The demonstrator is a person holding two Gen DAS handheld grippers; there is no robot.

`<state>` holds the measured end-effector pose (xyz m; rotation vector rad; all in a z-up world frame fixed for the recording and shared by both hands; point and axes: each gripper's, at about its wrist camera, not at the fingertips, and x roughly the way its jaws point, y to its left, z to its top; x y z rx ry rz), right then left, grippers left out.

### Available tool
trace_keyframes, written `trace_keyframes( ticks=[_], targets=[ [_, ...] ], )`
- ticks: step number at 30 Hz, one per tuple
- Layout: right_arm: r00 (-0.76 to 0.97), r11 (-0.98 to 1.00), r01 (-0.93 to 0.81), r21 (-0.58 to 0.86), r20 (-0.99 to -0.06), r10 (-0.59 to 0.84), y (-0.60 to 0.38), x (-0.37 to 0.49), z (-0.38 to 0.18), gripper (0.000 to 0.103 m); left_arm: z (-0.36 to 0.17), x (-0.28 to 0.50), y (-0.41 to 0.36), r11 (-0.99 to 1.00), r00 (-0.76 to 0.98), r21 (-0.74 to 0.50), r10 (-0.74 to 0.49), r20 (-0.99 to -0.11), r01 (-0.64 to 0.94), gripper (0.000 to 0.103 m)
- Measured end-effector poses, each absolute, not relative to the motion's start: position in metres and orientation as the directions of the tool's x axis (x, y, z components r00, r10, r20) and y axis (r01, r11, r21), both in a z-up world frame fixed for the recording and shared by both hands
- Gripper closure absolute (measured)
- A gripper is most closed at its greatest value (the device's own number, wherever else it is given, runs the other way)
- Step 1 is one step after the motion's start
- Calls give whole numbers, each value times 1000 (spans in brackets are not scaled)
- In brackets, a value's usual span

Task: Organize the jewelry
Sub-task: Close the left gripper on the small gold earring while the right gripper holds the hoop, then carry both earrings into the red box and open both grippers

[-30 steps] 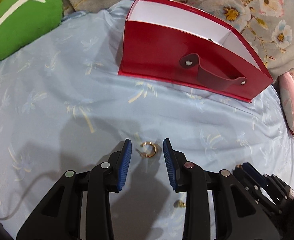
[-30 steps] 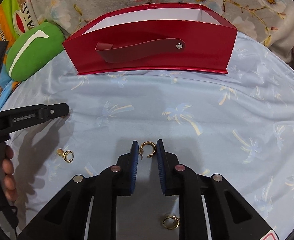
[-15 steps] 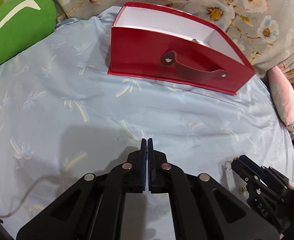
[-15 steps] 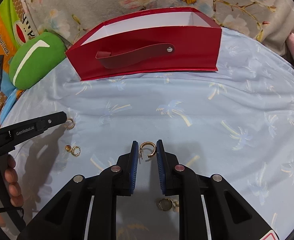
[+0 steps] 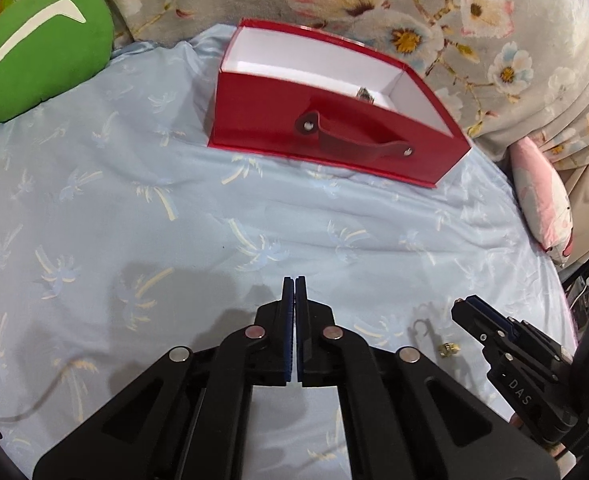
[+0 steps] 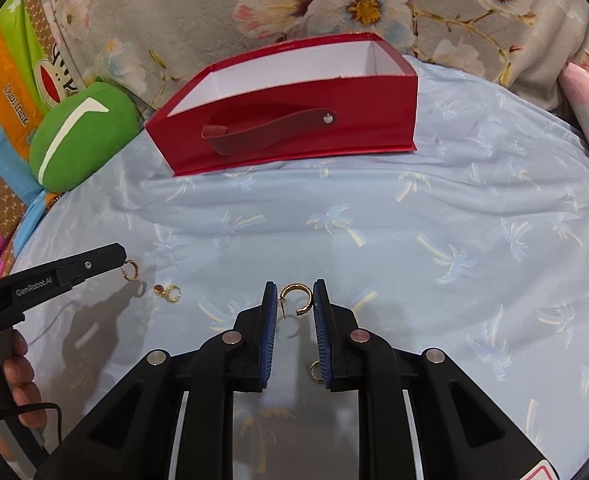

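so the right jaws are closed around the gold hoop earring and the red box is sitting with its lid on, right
Not the lid. In the right wrist view the red box sits open, its white inner walls showing, no lid on it. The rest holds: the right gripper has its jaws around the gold hoop earring.

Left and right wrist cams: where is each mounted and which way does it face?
Left wrist: on the left gripper, looking along its shut fingers over the blue sheet to the red box; right gripper at lower right.
Right wrist: on the right gripper, facing the same box, gold hoop earring between its fingers; left gripper and hand at left.
Shared: box, sheet, green cushion.
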<state>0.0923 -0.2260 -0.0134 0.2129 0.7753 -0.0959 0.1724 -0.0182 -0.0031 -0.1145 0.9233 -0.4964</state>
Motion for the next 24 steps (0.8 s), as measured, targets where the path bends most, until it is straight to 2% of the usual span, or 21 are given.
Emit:
trace_keyframes(
  ticks=[13, 20, 24],
  targets=[
    [814, 985, 108, 133, -581, -11, -230, 93, 66, 86, 88, 177, 7, 878, 598, -273, -470, -649, 394, 103],
    [870, 991, 77, 110, -492, -13, -247, 146, 125, 86, 143, 211, -20, 879, 674, -187, -459, -578, 438, 103],
    [879, 991, 73, 108, -476, -13, -259, 188, 144, 86, 165, 245, -39, 873, 693, -173, -470, -547, 456, 103]
  ],
)
